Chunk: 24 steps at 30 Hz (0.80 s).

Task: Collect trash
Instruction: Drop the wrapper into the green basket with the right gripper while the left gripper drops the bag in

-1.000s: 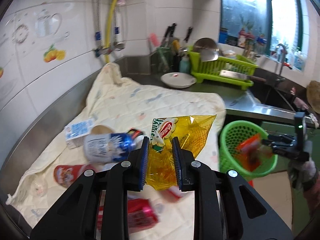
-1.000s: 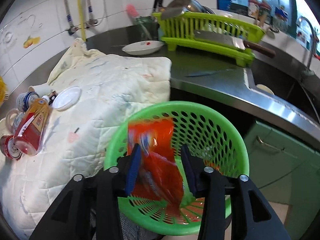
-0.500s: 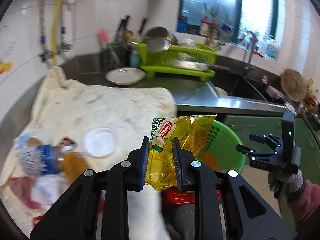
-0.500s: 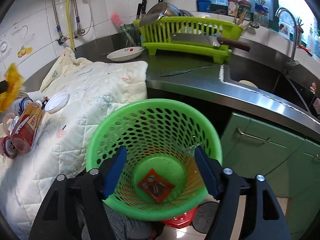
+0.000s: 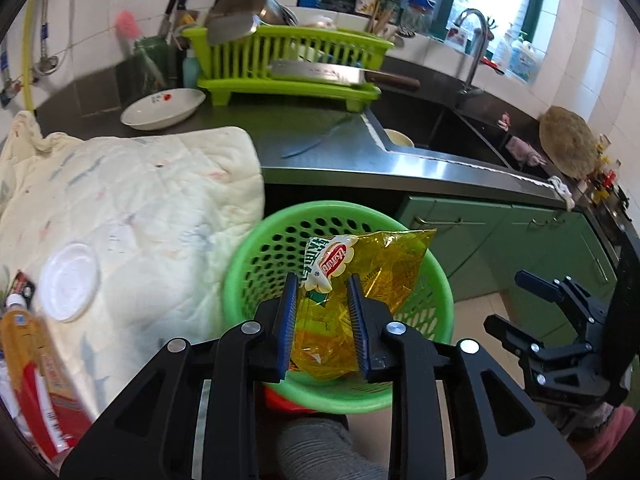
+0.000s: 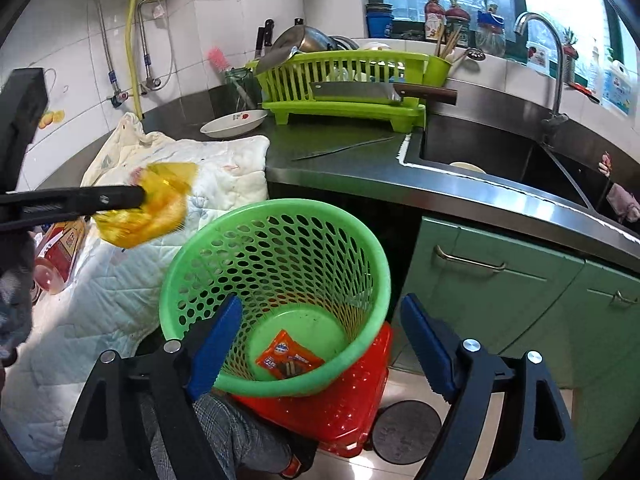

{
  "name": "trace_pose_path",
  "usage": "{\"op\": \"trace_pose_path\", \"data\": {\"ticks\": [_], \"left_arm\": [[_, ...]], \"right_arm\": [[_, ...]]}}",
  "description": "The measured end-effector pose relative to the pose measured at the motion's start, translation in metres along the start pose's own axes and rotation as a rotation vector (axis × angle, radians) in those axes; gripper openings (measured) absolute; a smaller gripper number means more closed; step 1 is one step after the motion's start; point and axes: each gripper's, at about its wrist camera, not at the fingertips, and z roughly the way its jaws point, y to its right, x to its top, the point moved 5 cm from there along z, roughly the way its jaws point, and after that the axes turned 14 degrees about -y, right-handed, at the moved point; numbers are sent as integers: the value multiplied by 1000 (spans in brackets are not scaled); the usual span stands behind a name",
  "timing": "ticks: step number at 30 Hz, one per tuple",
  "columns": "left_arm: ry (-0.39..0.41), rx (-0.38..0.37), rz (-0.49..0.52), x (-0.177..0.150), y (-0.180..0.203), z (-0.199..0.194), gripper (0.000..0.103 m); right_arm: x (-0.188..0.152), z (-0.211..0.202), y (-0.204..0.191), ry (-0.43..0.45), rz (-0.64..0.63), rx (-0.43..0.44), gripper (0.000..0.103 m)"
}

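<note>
Little here reads clearly. The crinkled yellow plastic snack bag (image 5: 372, 276) between the left gripper's (image 5: 322, 322) blue pads carries a red oval brand logo with white script and green characters beside it, too warped to make out. The orange foil packet (image 6: 289, 356) lying in the green basket, below the right gripper, bears a round blue-and-white emblem, illegible.

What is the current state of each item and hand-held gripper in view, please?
Left hand-held gripper: jaws just opening slightly, yellow snack bag between them.
Right hand-held gripper: open, empty, just been opening.
Yellow snack bag: crumpled, above basket.
Green basket: upright, holding one orange wrapper.
Faucet: no water visible.
</note>
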Motion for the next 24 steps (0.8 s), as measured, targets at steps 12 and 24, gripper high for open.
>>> {"op": "trace_pose_path", "data": {"ticks": [12, 24], "left_arm": [[-14, -42, -6, 3, 19, 17, 56], [74, 73, -149, -31, -38, -50, 59]], "right_arm": [[-6, -5, 12, -1, 26, -5, 79], [9, -6, -40, 0, -50, 83, 79]]}}
